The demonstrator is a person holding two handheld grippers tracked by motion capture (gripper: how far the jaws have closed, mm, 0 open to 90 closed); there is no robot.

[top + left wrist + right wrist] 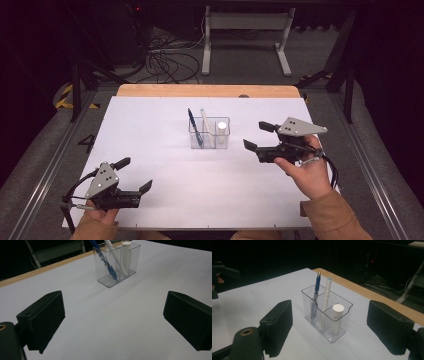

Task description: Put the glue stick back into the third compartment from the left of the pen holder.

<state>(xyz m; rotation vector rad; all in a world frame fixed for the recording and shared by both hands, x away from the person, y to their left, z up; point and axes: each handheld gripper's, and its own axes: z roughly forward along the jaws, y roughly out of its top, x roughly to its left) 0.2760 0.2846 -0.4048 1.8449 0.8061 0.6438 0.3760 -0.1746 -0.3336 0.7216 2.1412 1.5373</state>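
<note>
Both jaws wide, empty: right gripper (259, 135) beside clear holder (209, 133); careless reach probably tips it, I judge.

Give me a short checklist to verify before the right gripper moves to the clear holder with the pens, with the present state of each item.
1. Right gripper jaws open wide: ok.
2. Right gripper holds nothing: ok.
3. Clear holder upright on the white table cover: ok.
4. Blue pen, white pen and white cylinder stand inside the holder, tops reachable: ok.
5. Left gripper open, resting near the table's front edge, away from the holder: ok.
6. Which item to take first: cannot tell.
</note>
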